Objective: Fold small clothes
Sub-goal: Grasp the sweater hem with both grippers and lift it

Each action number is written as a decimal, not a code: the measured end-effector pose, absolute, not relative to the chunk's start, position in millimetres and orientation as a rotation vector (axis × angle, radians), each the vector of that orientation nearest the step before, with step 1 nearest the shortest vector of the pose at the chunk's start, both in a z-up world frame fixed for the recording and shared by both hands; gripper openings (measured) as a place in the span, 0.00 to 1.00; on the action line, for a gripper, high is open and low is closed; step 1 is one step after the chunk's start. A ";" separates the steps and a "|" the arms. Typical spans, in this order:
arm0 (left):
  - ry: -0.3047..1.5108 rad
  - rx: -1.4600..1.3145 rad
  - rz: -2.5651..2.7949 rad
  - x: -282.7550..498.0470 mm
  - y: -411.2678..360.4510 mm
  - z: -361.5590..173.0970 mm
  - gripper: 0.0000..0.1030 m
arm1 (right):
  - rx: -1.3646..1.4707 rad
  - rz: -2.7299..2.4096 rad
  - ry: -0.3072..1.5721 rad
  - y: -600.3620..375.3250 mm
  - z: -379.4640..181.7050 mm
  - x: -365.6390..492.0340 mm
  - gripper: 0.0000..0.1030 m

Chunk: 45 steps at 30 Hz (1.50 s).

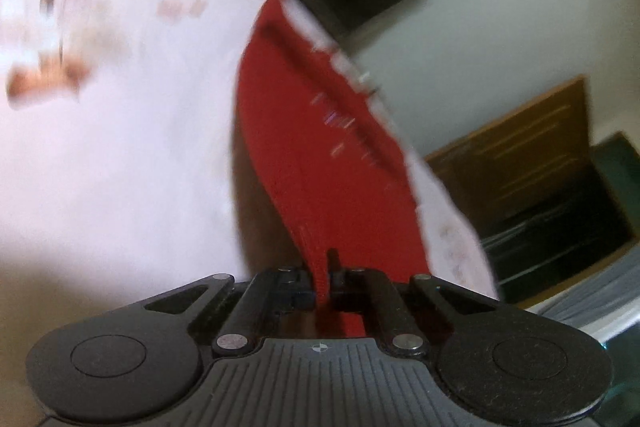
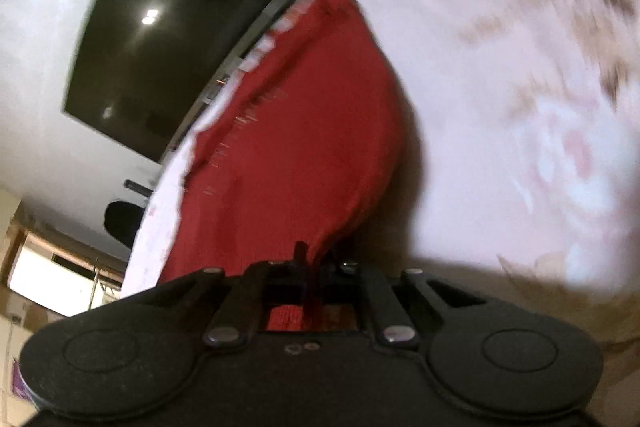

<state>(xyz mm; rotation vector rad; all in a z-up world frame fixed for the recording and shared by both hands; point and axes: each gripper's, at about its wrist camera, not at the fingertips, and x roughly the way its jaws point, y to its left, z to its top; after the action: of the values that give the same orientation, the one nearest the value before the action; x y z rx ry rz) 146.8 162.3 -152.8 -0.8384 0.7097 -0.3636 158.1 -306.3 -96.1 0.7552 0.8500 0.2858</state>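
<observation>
The left gripper [image 1: 322, 273] and right gripper [image 2: 308, 263] each pinch the red garment [image 1: 312, 147] at bottom centre; it stretches toward the frame's top over the pale sheet [image 1: 120, 147]. Thin grips could slip, dropping an edge.

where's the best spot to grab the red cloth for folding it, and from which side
Grip the red garment by its near edge, one corner per gripper, coming in low from the side facing the person. Both the left gripper and right gripper are shut on that edge, and the cloth spreads away over the white cover toward its far edge.
</observation>
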 end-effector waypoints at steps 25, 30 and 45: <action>0.505 -0.832 -0.363 261.6 170.2 -94.2 0.03 | 0.479 0.297 0.631 -302.0 -28.0 250.4 0.05; 0.458 -0.776 -0.373 334.0 171.1 -60.4 0.03 | 0.437 0.316 0.574 -304.9 -7.1 320.3 0.05; 0.567 -0.608 -0.253 535.3 144.7 -106.4 0.03 | 0.546 0.322 0.656 -318.3 -80.8 518.8 0.06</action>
<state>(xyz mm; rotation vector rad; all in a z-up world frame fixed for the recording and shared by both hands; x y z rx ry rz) 535.3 144.7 -106.4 -0.6076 0.5673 -0.2532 518.8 -318.3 -80.8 0.5465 0.6563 0.3218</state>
